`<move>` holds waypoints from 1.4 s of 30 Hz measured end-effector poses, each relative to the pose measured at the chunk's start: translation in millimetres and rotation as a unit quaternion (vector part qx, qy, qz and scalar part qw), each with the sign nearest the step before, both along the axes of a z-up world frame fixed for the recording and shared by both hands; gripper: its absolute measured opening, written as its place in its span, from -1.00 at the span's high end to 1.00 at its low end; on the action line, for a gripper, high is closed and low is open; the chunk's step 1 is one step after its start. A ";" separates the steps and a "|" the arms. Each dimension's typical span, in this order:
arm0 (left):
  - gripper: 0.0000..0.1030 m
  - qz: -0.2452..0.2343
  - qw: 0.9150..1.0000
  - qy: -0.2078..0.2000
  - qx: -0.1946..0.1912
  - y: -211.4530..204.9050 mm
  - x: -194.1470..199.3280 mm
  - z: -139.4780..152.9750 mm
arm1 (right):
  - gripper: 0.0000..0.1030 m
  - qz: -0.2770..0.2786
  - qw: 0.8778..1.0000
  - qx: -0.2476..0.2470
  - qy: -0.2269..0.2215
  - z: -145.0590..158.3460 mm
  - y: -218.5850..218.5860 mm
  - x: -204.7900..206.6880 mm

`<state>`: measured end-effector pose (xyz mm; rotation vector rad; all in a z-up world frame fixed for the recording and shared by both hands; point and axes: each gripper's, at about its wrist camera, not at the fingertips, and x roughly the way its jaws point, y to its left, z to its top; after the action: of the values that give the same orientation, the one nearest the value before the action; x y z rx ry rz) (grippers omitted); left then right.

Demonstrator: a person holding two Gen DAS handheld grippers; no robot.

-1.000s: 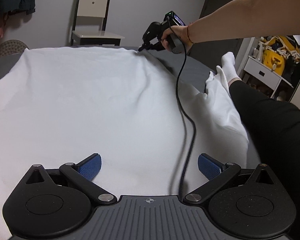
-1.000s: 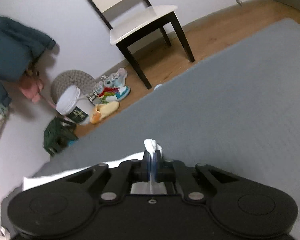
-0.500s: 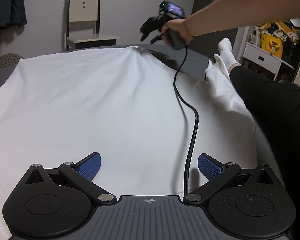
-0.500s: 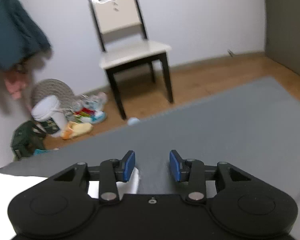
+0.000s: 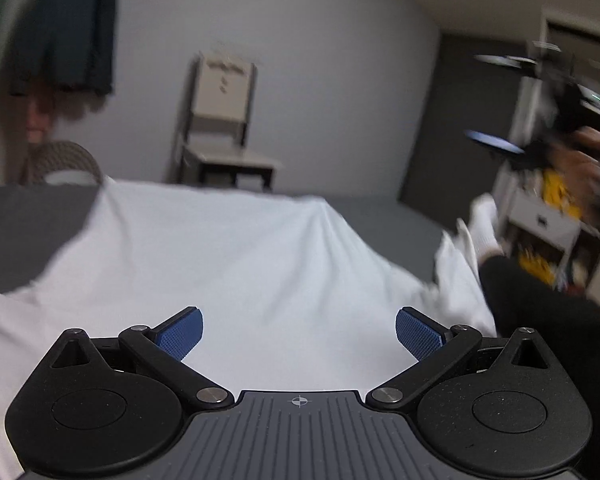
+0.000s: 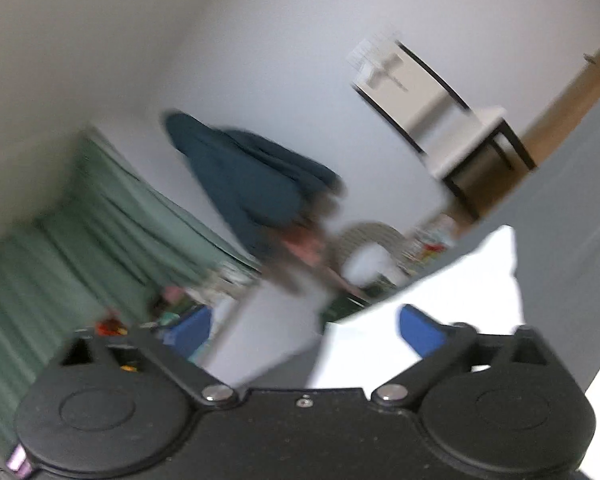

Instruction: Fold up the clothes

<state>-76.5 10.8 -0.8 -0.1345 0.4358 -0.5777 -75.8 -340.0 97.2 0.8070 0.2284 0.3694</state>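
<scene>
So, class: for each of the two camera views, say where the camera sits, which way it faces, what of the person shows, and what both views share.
Left wrist: sits on the left tool, low over the white cloth, facing the far wall; a leg and the blurred hand holding the other tool show.
Right wrist: sits on the right tool, tilted, facing the wall and hanging jacket; no body shows.
Shared: chair, white cloth.

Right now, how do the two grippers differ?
The left gripper hangs low over the white cloth, its view level; the right gripper is raised off to the side, its view tilted and blurred. Both have blue pads, stand wide open and hold nothing.
</scene>
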 end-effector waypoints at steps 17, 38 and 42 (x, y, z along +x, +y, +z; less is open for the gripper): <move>-1.00 0.339 0.939 0.033 0.049 227.4 116.0 98.5 | -1.00 0.178 0.983 -0.026 0.029 -111.2 145.1 -16.5; 0.81 0.435 0.871 0.196 0.117 305.5 290.2 -12.4 | -1.00 0.243 0.966 -0.054 0.066 -115.8 183.3 -25.7; 0.99 0.453 0.867 0.201 0.046 335.5 287.0 -13.2 | -1.00 0.244 0.965 -0.053 0.077 -119.5 187.9 -22.3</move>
<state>210.6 346.3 -14.0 -0.3467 0.7370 0.4153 -98.1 -152.1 -22.3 0.6677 0.5934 0.7519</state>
